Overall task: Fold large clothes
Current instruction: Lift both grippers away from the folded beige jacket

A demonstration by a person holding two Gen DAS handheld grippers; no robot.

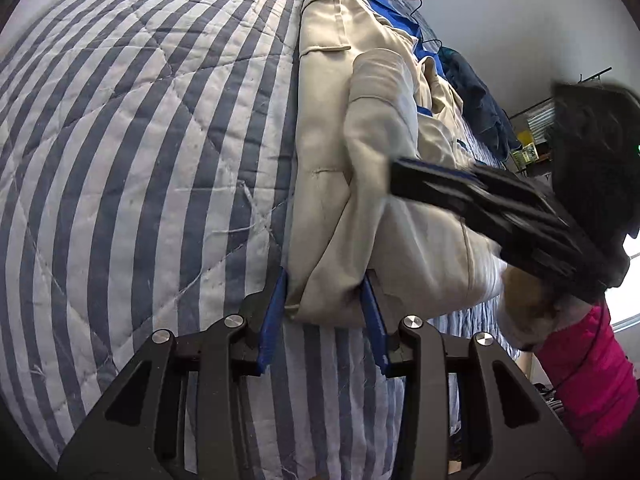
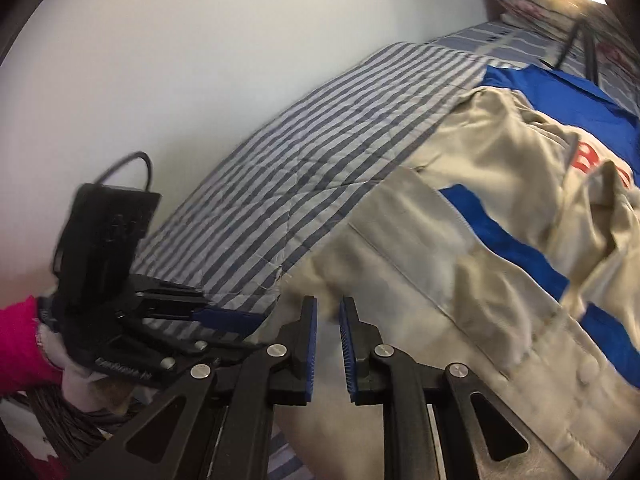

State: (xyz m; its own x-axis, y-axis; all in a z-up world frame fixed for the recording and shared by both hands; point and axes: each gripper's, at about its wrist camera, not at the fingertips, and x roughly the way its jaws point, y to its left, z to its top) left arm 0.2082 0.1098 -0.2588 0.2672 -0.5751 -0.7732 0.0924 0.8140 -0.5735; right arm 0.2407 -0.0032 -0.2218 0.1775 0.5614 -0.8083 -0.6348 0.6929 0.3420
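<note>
A large beige jacket with blue panels and red letters [image 1: 360, 168] lies on a blue-and-white striped quilt [image 1: 140, 160]. My left gripper [image 1: 326, 284] has its jaws apart around the jacket's bunched near edge; I cannot tell whether the blue pads press the fabric. My right gripper [image 1: 404, 178] reaches over the jacket from the right, blurred. In the right wrist view the right gripper [image 2: 328, 306] hovers over the jacket [image 2: 500, 240] with a narrow gap between its pads and nothing held. The left gripper [image 2: 236, 316] shows at the jacket's edge on the left.
The quilt [image 2: 300, 168] covers a bed beside a white wall [image 2: 180, 60]. Dark blue clothes [image 1: 480, 96] lie at the far end of the bed. A wire rack with small items [image 1: 532, 136] stands beyond. A pink sleeve [image 1: 588, 372] is at the right.
</note>
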